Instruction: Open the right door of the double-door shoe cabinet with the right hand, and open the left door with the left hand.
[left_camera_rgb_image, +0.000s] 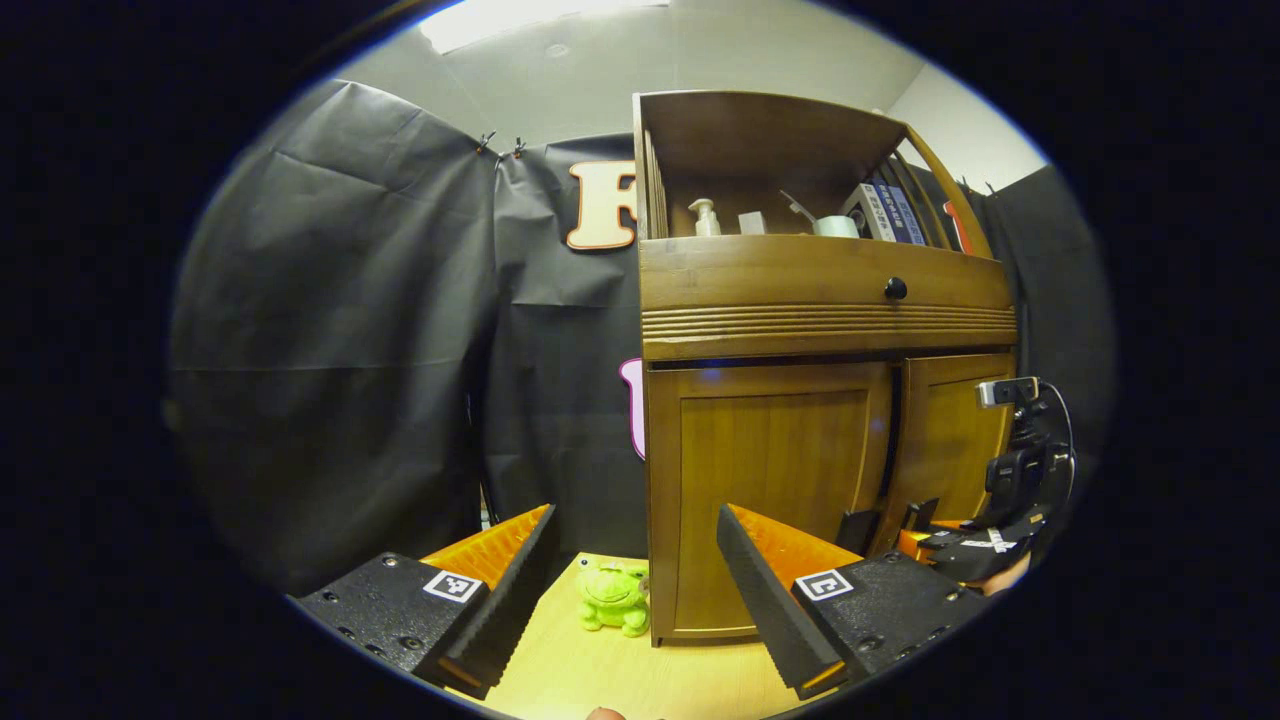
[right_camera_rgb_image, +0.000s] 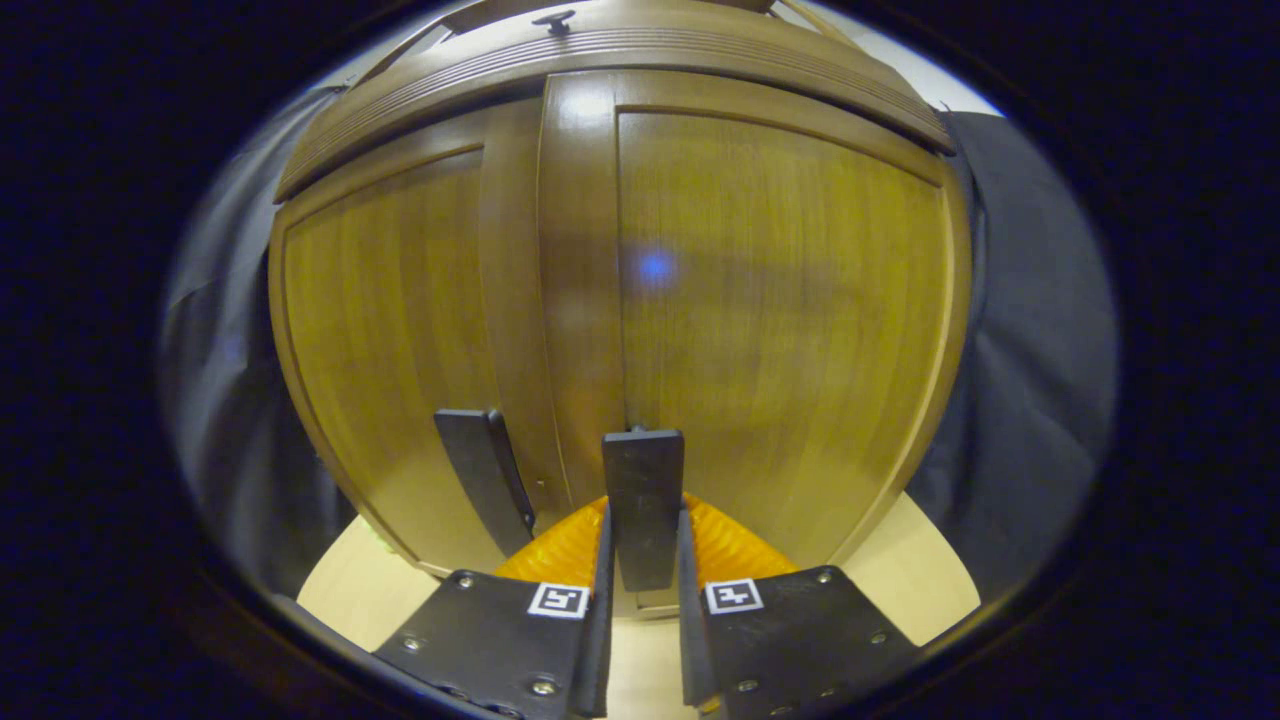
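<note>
In the left gripper view, the left tool (left_camera_rgb_image: 635, 590) hangs wide open above the desk (left_camera_rgb_image: 600, 670), short of the shoe cabinet (left_camera_rgb_image: 820, 300); a green frog toy (left_camera_rgb_image: 613, 598) sits by the cabinet's base and the left door (left_camera_rgb_image: 770, 490) is closed. In the right gripper view, the right tool (right_camera_rgb_image: 643, 570) clamps the right door's handle (right_camera_rgb_image: 643, 500), beside the left door's handle (right_camera_rgb_image: 485, 470).

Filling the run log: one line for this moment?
right gripper: shut on right handle | left gripper: open, away from cabinet | doors: shut

Green frog toy (left_camera_rgb_image: 614, 597) — beside cabinet (left_camera_rgb_image: 770, 500)
</note>
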